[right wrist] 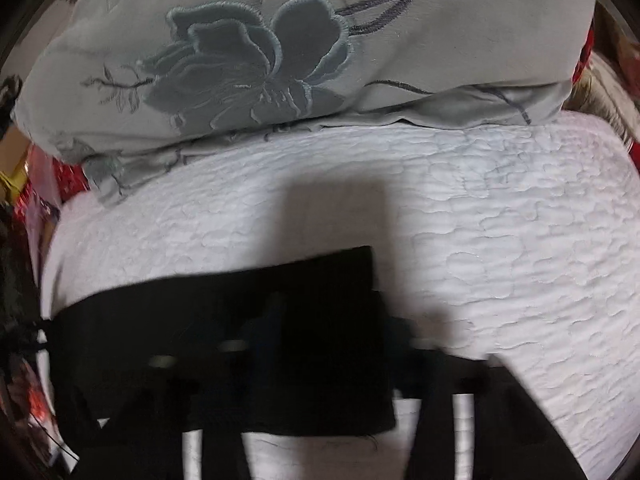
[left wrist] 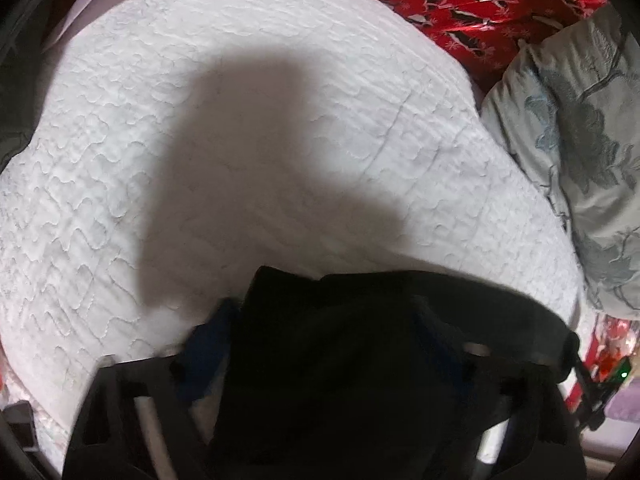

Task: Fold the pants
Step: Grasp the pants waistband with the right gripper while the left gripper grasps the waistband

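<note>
Both grippers pinch the black pants (right wrist: 328,320) low over the white quilt (left wrist: 280,140) — left gripper (left wrist: 320,344) clamps a thick bunch, right gripper (right wrist: 332,344) a thin edge. Mid-fold, apparently — next, carry the cloth across evenly and lay it flat.

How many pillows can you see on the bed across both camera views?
1. The grey floral pillow lies at the far edge of the white quilt, beyond the black pants; the left view shows it at right. Others may be hidden.
</note>
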